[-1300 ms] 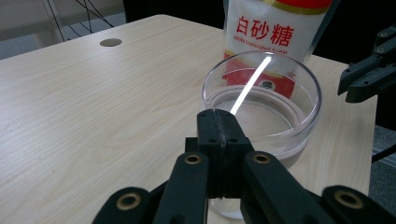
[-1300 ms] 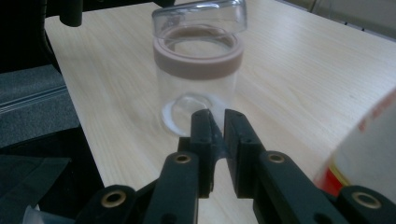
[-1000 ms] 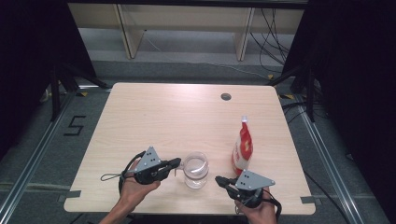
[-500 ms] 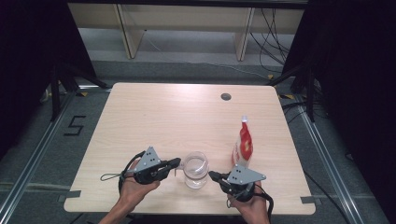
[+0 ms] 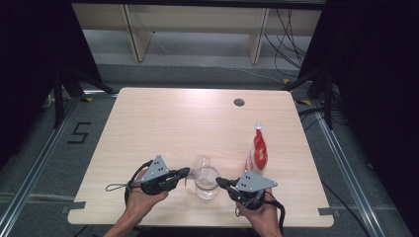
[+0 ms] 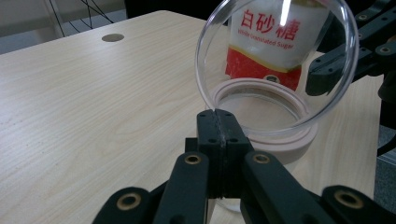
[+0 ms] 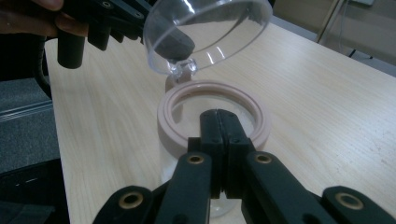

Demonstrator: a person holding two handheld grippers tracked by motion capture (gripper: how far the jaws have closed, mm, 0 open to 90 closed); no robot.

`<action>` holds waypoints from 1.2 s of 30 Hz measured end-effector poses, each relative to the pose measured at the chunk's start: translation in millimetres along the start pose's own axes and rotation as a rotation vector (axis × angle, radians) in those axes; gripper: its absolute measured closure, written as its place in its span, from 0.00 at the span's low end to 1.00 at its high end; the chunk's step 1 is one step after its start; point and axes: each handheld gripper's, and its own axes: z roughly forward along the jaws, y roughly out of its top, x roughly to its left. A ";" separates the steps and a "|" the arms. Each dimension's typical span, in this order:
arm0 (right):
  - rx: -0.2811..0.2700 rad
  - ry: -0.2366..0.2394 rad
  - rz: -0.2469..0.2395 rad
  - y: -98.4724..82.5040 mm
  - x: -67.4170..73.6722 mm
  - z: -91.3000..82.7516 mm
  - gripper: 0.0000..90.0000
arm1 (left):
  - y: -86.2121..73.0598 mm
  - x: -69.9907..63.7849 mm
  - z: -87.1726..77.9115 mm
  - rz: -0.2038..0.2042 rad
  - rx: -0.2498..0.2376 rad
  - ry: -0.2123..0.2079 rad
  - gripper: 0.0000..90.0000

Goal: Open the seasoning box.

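Between both closed tongs (image 5: 187,172) (image 5: 219,182) stands the open-lidded jar (image 5: 206,180)

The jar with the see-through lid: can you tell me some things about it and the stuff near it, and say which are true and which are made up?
1. The jar's clear lid is flipped up, so the jar is open. True.
2. The jar is full of sugar. False: it looks empty.
3. A red and white sugar bag stands on the table beside the jar. True.
4. The right gripper holds the sugar bag. False: its jaws are shut on nothing, by the jar's rim.
5. The left gripper has its jaws wide open. False: they are shut, at the lid's edge.
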 end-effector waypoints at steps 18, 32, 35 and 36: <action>-0.011 0.012 -0.011 11.6 2.6 6.1 1.00 | 1.8 0.0 -2.6 -0.016 -0.006 0.013 0.92; -0.023 0.017 -0.019 21.1 5.7 10.8 1.00 | -20.1 8.5 -34.4 -0.033 0.025 0.048 0.39; -0.032 0.024 -0.025 23.8 7.8 14.5 1.00 | -24.6 8.1 -38.1 -0.022 0.037 0.049 0.34; -0.033 0.025 -0.026 24.5 8.3 15.3 1.00 | -25.8 7.6 -38.7 -0.027 0.041 0.049 0.32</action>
